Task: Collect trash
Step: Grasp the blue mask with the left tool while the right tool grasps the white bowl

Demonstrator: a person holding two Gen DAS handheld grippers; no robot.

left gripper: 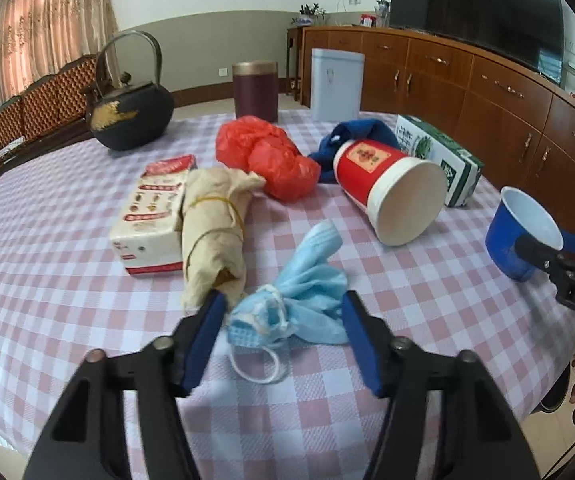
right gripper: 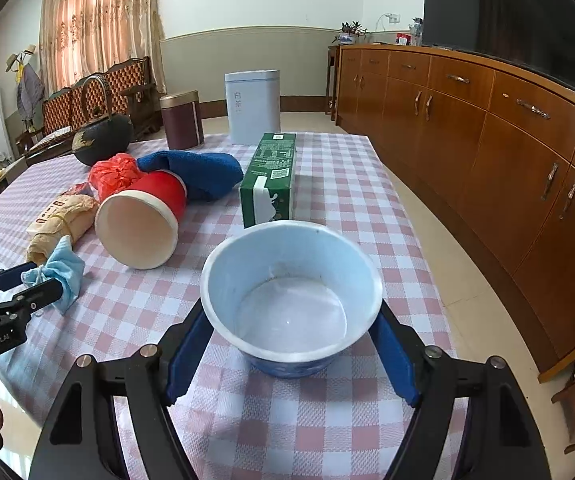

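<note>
The tabletop (left gripper: pixel 427 304) carries a cloth in a pink, lilac and white check. The crumpled face mask (left gripper: pixel 303 304) is light blue with white ear loops. The paper-wrapped bundle (left gripper: pixel 211 224) is tan, bound with yellow bands; the carton (left gripper: pixel 151 216) at its left is cream with red print. The plastic bag (left gripper: pixel 267 156) is red-orange. The toppled cup (left gripper: pixel 383 188) is red with a white rim and beige base. The towel (right gripper: pixel 203 172) is dark blue. The box (right gripper: pixel 271 176) is green with white markings. The bowl (right gripper: pixel 291 292) is blue outside, pale blue-white inside. Both tongs, left (left gripper: pixel 283 300) and right (right gripper: pixel 291 320), are black with blue pads.
</note>
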